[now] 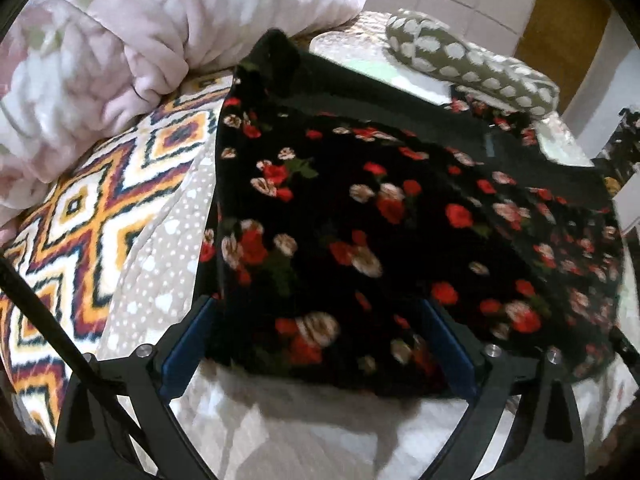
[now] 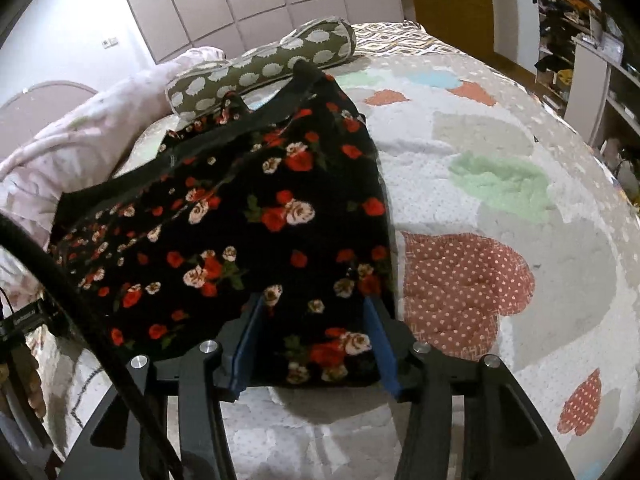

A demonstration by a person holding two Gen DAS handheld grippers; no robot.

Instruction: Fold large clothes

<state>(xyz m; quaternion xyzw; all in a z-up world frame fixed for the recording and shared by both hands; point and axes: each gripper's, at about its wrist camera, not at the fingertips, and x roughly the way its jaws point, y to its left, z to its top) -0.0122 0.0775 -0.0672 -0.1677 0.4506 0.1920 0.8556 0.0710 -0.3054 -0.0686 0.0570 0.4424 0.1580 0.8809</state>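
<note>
Black cloth strewn with red and cream roses, one garment (image 1: 360,232), lies on the quilted bed cover (image 2: 500,184) and swallows much of what I hold: the tips of both fingers of my left gripper (image 1: 320,320) vanish under its near hem, jaws spread wide, and I cannot tell whether any fabric is pinched. My right gripper (image 2: 316,332) also stands spread, its two blue pads flanking the hem. Motion blur smears the far edge. One spotted bolster (image 2: 264,68) lies beyond the garment, one pink comforter (image 1: 120,40) bunched beside it.
</note>
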